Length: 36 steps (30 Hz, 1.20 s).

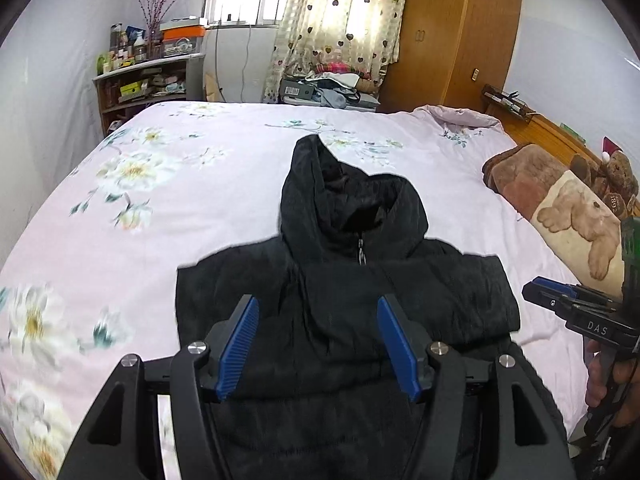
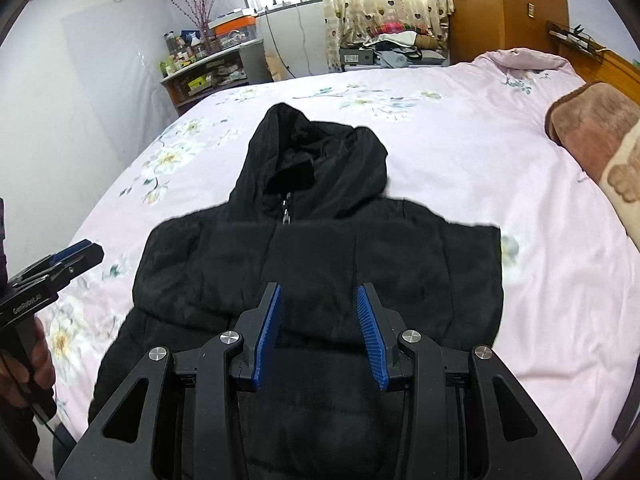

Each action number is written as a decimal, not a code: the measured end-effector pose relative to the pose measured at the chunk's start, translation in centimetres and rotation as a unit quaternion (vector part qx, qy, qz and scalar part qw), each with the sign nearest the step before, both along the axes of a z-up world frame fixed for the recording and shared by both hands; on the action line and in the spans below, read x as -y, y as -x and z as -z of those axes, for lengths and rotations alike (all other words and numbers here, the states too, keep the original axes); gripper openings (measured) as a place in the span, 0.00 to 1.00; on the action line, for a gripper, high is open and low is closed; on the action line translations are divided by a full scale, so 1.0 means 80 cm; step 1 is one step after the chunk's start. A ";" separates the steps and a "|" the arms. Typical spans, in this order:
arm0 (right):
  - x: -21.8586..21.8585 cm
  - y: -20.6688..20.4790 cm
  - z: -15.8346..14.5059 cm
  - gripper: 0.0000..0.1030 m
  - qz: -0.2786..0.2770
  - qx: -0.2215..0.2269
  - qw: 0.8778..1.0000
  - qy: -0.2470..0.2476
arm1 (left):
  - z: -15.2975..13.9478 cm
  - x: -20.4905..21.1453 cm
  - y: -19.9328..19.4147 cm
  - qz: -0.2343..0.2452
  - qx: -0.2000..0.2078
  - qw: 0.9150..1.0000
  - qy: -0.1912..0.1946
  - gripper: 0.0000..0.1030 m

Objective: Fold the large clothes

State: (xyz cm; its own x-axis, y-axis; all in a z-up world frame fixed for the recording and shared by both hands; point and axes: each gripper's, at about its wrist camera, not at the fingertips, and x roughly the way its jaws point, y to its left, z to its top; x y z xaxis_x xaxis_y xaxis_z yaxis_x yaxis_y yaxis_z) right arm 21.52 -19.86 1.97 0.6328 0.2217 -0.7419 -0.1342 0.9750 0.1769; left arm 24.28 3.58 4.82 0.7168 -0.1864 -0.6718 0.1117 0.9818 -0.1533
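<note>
A black hooded puffer jacket (image 1: 344, 288) lies front-up on the pink floral bed (image 1: 160, 200), hood pointing away, sleeves folded in so the body is a rough rectangle. It also shows in the right wrist view (image 2: 320, 256). My left gripper (image 1: 318, 308) is open and empty, held above the jacket's lower body. My right gripper (image 2: 319, 296) is open and empty above the same area. The right gripper appears at the right edge of the left view (image 1: 560, 296); the left gripper shows at the left edge of the right view (image 2: 72, 256).
A brown teddy-bear blanket (image 1: 560, 208) and a teddy bear (image 1: 616, 180) lie at the bed's right side by the wooden headboard (image 1: 552, 132). Beyond the bed stand a cluttered shelf (image 1: 148, 80), a clothes pile (image 1: 336, 84) and a wardrobe (image 1: 452, 32).
</note>
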 end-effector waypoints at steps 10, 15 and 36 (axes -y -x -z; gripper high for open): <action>0.016 -0.122 -0.005 0.41 0.007 0.001 1.000 -0.010 | 0.008 0.009 -0.130 0.016 -0.011 1.000 -0.013 0.63; 0.025 -0.191 0.016 0.42 0.016 -0.015 0.999 -0.023 | 0.023 0.015 -0.198 0.012 -0.015 1.000 -0.009 0.63; 0.023 -0.374 0.107 0.09 0.036 -0.083 0.996 -0.023 | 0.116 0.047 -0.361 0.010 -0.069 0.998 -0.003 0.04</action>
